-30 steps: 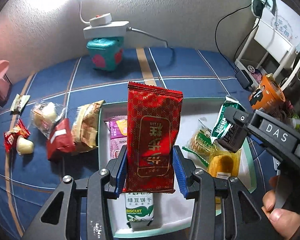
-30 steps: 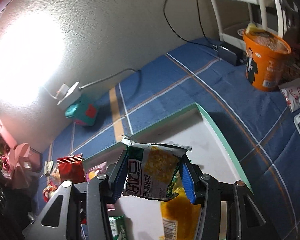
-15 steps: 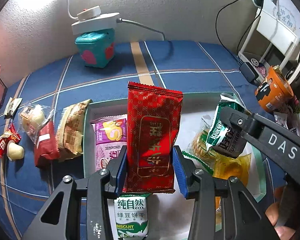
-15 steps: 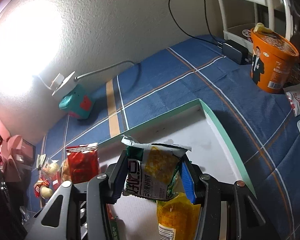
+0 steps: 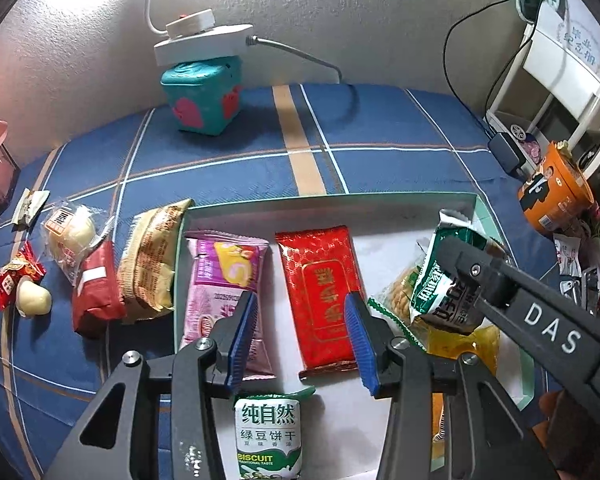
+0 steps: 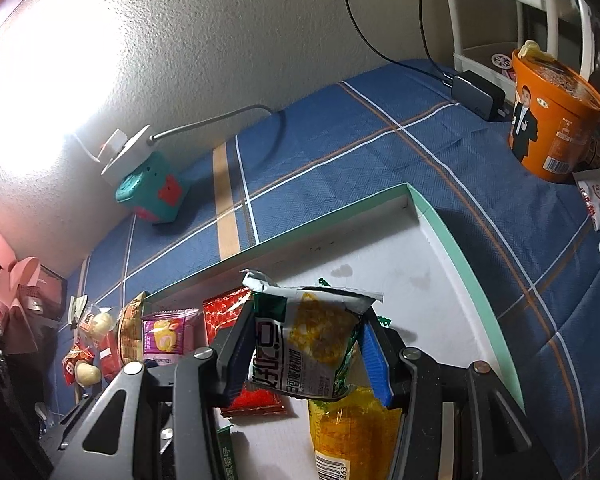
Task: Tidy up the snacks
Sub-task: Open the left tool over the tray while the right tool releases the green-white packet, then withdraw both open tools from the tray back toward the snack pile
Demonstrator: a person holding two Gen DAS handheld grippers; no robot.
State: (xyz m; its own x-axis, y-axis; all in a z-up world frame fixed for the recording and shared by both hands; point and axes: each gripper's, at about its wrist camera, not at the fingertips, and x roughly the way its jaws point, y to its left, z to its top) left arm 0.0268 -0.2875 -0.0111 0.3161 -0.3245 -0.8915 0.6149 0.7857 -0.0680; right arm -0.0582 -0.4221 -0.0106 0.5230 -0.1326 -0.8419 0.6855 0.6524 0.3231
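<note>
A white tray with a green rim (image 5: 380, 196) lies on the blue plaid cloth. In it lie a red packet (image 5: 320, 288), a purple packet (image 5: 224, 280), a green biscuit pack (image 5: 268, 436) and a yellow packet (image 5: 460, 344). My left gripper (image 5: 300, 340) is open just above the red packet's near end, holding nothing. My right gripper (image 6: 304, 356) is shut on a green and yellow corn snack packet (image 6: 304, 348), held above the tray (image 6: 436, 216); it shows in the left wrist view too (image 5: 440, 280).
Left of the tray lie a brown biscuit pack (image 5: 152, 264), a red pack (image 5: 96, 292), a wrapped bun (image 5: 72, 236) and small candies (image 5: 20, 284). A teal box with a power strip (image 5: 200, 96) stands at the wall. An orange noodle cup (image 6: 548, 120) stands at the right.
My left gripper has opened and let go of the red packet, which now lies flat in the tray beside the purple one. My right gripper still holds the corn snack packet.
</note>
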